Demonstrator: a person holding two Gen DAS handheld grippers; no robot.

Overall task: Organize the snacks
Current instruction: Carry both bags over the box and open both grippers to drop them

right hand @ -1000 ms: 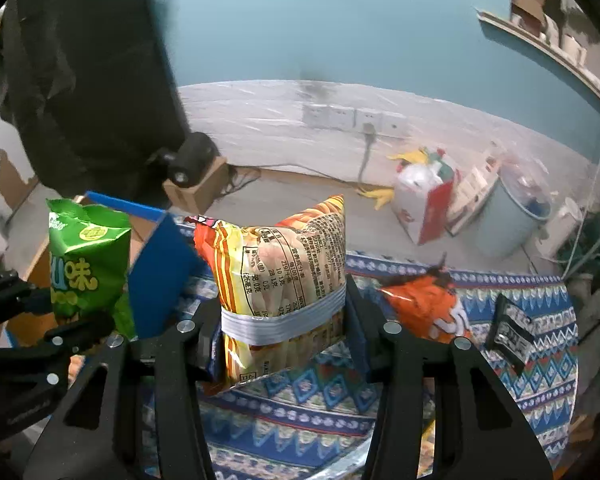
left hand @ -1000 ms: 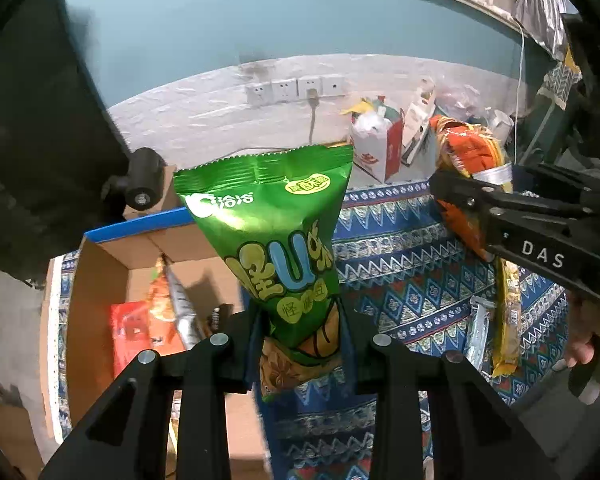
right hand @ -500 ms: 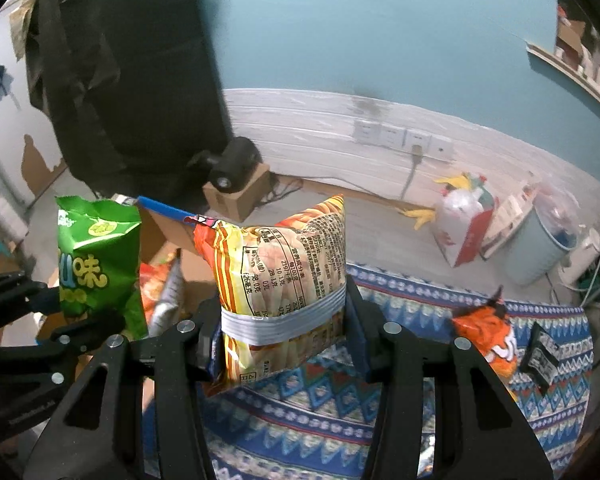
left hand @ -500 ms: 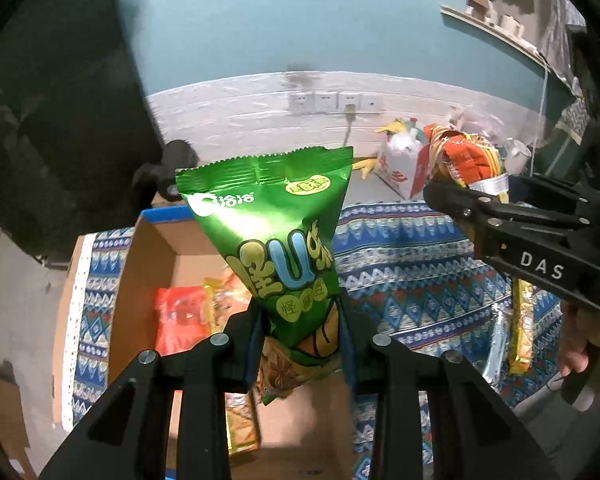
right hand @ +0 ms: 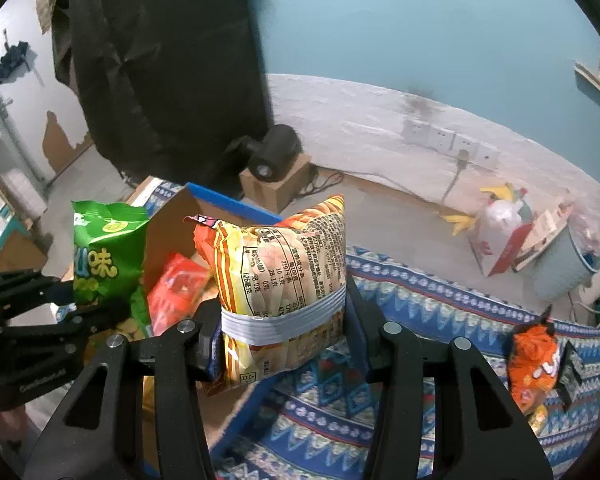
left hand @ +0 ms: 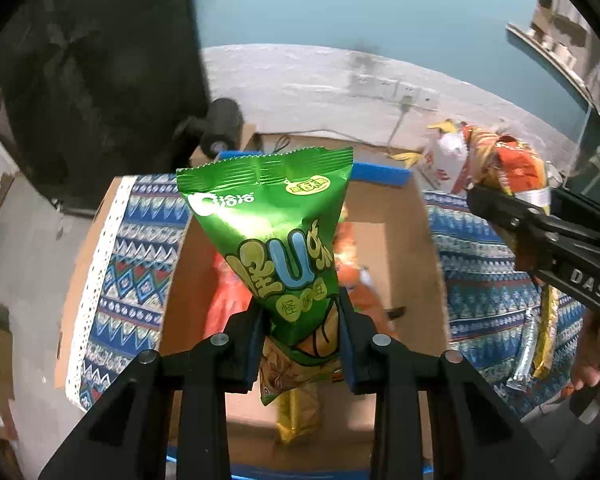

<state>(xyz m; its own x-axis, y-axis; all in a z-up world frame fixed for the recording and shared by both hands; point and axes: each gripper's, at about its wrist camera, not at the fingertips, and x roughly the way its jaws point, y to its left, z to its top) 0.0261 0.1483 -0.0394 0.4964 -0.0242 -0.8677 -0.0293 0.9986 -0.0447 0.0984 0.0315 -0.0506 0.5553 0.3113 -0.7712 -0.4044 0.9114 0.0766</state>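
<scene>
Above the open cardboard box (left hand: pixel 396 248), the green snack bag (left hand: pixel 276 240) stands upright, clamped low down by the left gripper (left hand: pixel 300 344); red and orange packets (right hand: pixel 176 284) lie inside the box; just beside it, the right gripper (right hand: pixel 282 344) squeezes a yellow-orange striped bag (right hand: pixel 284 280) banded in white; an orange packet (right hand: pixel 534 364) lies on the patterned blue cloth (right hand: pixel 420 300).

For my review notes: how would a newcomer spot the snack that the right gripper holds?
Find the open cardboard box on the patterned blue cloth. Beside it, the right gripper is shut on a puffy yellow-and-orange striped snack bag. Unlike the green bag next to it, it has a silver-white band around its middle and shows its printed nutrition table.
</scene>
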